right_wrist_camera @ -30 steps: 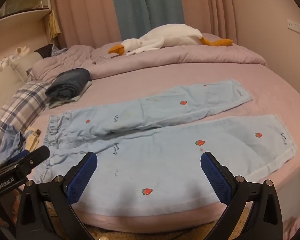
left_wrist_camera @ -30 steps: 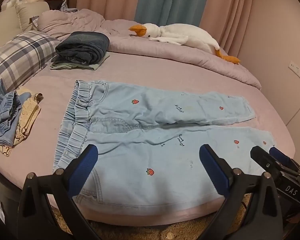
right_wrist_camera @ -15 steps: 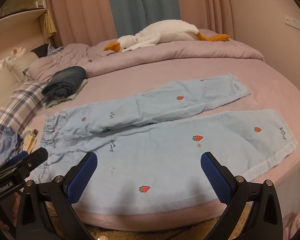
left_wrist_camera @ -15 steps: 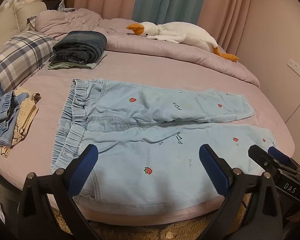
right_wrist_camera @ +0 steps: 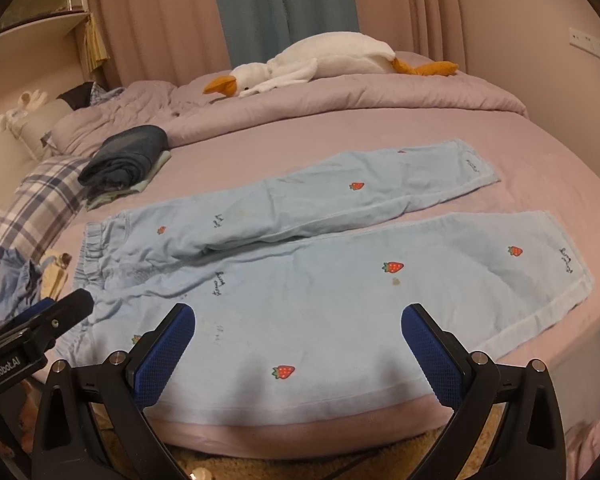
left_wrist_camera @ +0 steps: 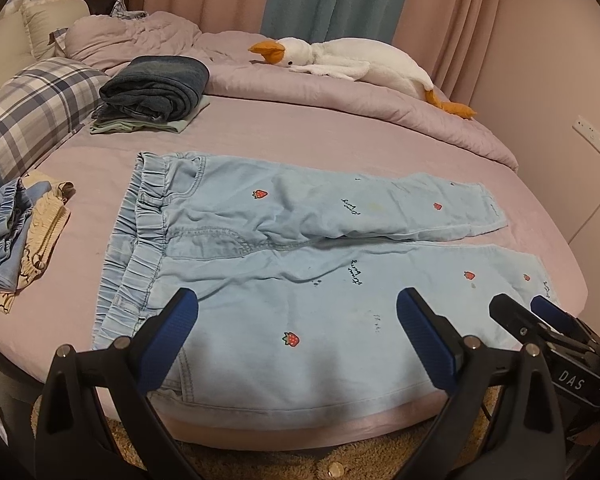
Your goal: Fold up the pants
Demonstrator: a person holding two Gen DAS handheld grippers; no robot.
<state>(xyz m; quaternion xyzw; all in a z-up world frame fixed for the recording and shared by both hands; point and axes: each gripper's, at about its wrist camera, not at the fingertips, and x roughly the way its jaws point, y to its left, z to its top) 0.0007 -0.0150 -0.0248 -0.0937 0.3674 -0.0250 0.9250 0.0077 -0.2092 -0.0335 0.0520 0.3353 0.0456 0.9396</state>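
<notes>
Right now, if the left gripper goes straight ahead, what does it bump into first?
Probably the light blue strawberry-print pants spread flat on the pink bed. The open left gripper points over the near leg, not touching it; depth is hard to judge.

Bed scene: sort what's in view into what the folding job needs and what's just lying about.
For the job:
light blue strawberry pants, spread flat
left tongs, open
right tongs, open

Lying about:
folded dark jeans stack
plush goose
plaid pillow
crumpled clothes pile
</notes>
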